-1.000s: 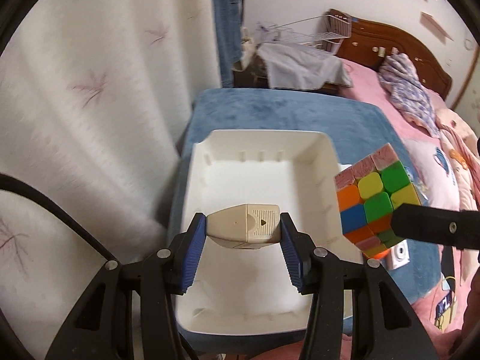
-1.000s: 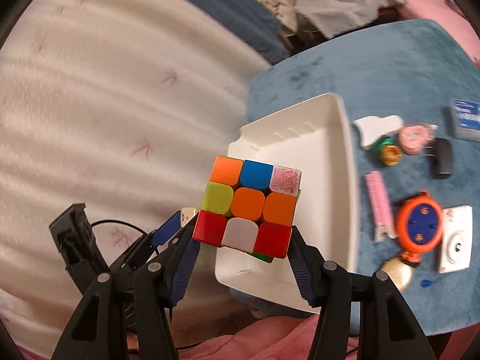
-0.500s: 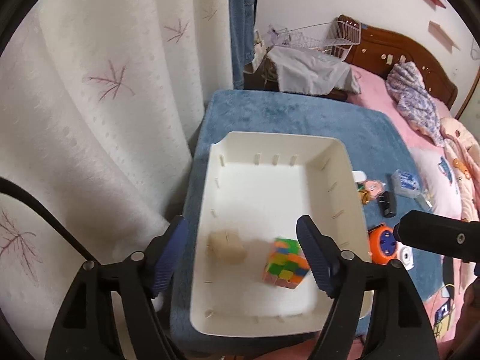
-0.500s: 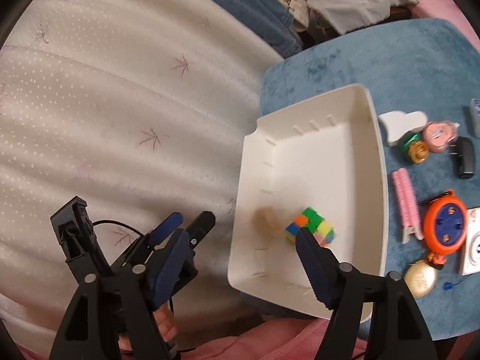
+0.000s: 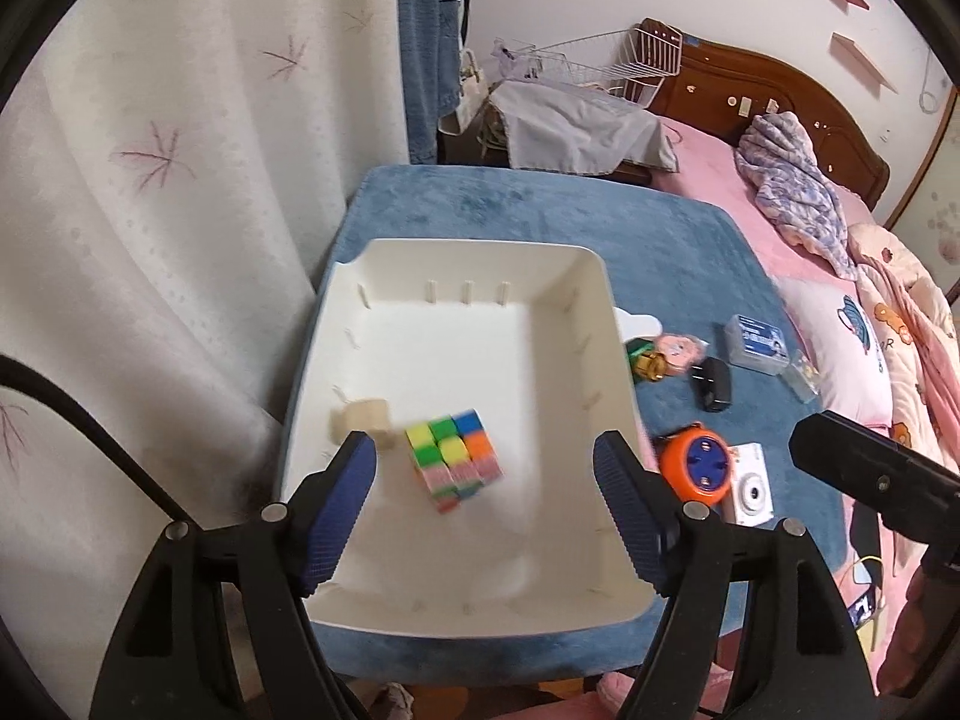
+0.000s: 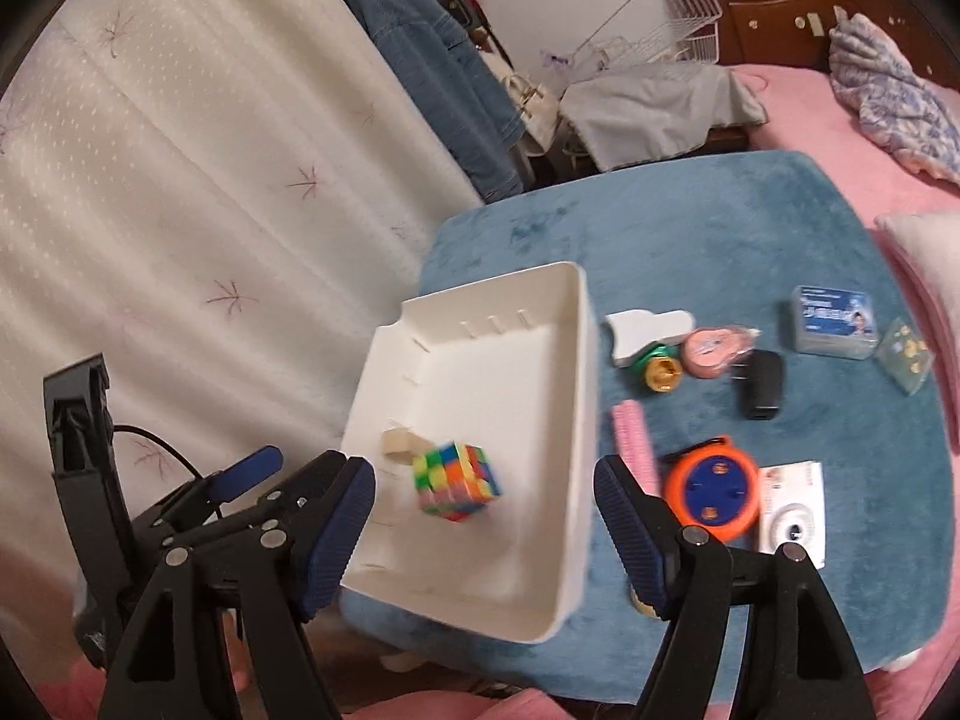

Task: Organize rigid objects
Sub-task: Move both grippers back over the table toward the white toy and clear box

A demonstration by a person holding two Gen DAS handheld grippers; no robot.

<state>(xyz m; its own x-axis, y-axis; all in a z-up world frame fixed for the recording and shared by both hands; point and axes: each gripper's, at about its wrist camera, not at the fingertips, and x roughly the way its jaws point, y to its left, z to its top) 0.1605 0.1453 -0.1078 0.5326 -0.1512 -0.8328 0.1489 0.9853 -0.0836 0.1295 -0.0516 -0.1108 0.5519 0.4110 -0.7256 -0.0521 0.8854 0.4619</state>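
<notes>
A white bin (image 5: 606,324) (image 6: 576,372) stands on the blue-covered table. Inside it lie a colourful puzzle cube (image 5: 455,457) (image 6: 457,481) and a small beige block (image 5: 367,418) (image 6: 397,441), side by side near the left wall. My left gripper (image 5: 485,501) hangs open above the near end of the bin with nothing between its fingers. My right gripper (image 6: 485,525) is also open and empty above the bin's near edge. The left gripper's black frame (image 6: 84,480) shows at the left of the right wrist view.
Right of the bin lie a pink clip (image 6: 633,450), an orange round reel (image 6: 713,495), a white camera-like box (image 6: 791,516), a black fob (image 6: 762,391), a pink round case (image 6: 714,351), a gold-green piece (image 6: 660,373), a white block (image 6: 645,330) and a blue card box (image 6: 831,327). A curtain hangs left.
Both grippers opened. The beige block dropped from the left one and the cube from the right one into the bin. Both grippers then drew back and swung right.
</notes>
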